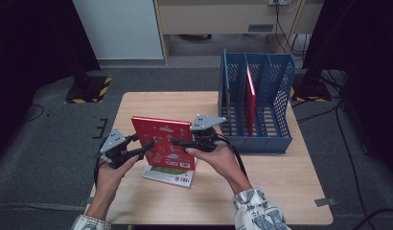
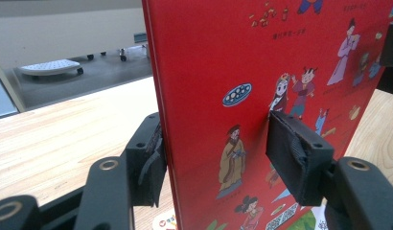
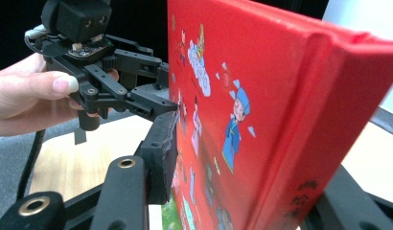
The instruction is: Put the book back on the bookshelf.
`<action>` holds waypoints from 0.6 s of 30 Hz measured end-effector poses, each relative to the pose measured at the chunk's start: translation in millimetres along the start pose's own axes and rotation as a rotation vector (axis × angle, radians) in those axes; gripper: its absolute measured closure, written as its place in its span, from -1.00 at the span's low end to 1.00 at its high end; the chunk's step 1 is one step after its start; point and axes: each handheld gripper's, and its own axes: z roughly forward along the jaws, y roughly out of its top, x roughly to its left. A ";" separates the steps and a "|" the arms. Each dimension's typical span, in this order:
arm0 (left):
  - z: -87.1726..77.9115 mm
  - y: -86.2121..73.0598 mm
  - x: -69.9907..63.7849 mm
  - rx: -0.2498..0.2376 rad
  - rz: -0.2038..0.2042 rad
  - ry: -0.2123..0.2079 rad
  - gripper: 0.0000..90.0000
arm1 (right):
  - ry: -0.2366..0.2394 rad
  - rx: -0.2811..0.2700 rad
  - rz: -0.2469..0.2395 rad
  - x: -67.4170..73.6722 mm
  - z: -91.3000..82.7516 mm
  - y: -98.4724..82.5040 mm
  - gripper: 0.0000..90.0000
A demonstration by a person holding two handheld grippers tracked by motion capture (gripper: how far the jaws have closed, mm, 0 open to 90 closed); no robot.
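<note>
A red picture book (image 1: 161,134) stands upright above the wooden table (image 1: 281,191), held from both sides. My left gripper (image 1: 147,146) is shut on its left edge; in the left gripper view the two pads (image 2: 295,153) press the cover (image 2: 223,57) front and back. My right gripper (image 1: 178,142) is shut on the book's right edge near the spine. In the right gripper view one black pad (image 3: 161,153) presses the cover (image 3: 261,86), and the left gripper (image 3: 156,103) with a hand behind it shows beyond the book.
A second book (image 1: 170,176) lies flat on the table under the held one. A blue slotted file rack (image 1: 281,81) stands at the table's back right with a red book (image 1: 251,96) upright in its middle slot. Grey carpet surrounds the table.
</note>
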 end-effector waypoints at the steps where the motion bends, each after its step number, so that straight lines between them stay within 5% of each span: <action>1: -0.1 0.0 0.0 0.000 0.000 -0.001 -0.10 | 0.000 -0.003 0.000 0.4 0.2 0.2 0.18; 18: 0.8 1.0 -1.9 0.000 -0.002 -0.004 -0.15 | 0.037 -0.054 0.033 -2.8 9.6 3.2 0.31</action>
